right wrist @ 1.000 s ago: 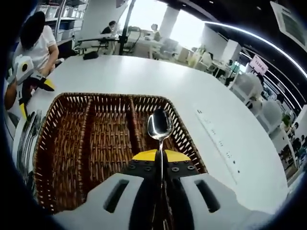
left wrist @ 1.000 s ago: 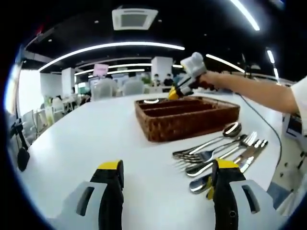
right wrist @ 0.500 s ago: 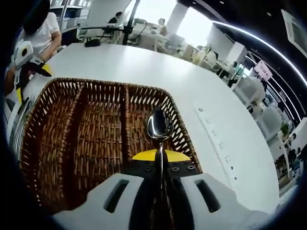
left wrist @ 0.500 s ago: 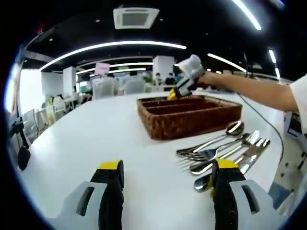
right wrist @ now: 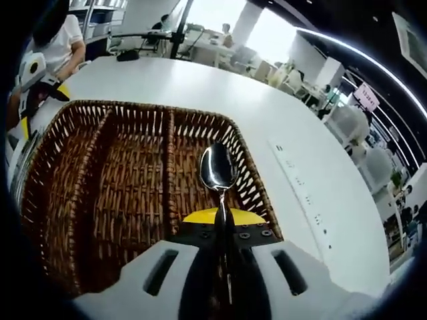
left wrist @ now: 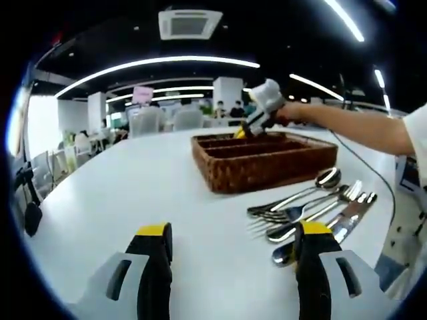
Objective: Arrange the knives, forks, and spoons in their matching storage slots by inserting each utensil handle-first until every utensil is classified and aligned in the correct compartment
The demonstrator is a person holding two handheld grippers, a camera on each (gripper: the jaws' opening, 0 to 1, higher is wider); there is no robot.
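Note:
My right gripper (right wrist: 223, 223) is shut on a steel spoon (right wrist: 217, 170), bowl pointing forward, held over the rightmost slot of the brown wicker tray (right wrist: 100, 173). All three slots look bare. In the left gripper view the same tray (left wrist: 263, 160) stands on the white table (left wrist: 133, 193), with the right gripper (left wrist: 257, 119) low over its far end. A pile of forks, spoons and knives (left wrist: 310, 210) lies on the table in front of the tray. My left gripper (left wrist: 230, 233) hovers open above the table, next to the pile, holding nothing.
The white table (right wrist: 200, 87) stretches far beyond the tray. A person in a white top (right wrist: 57, 47) sits at the left with the left gripper (right wrist: 37, 83). A cable (left wrist: 370, 167) runs along the table's right side. Chairs and tables fill the background.
The right gripper has dropped closer to the tray with the spoon, now lower over the rightmost slot. The left gripper has stayed nearly still.

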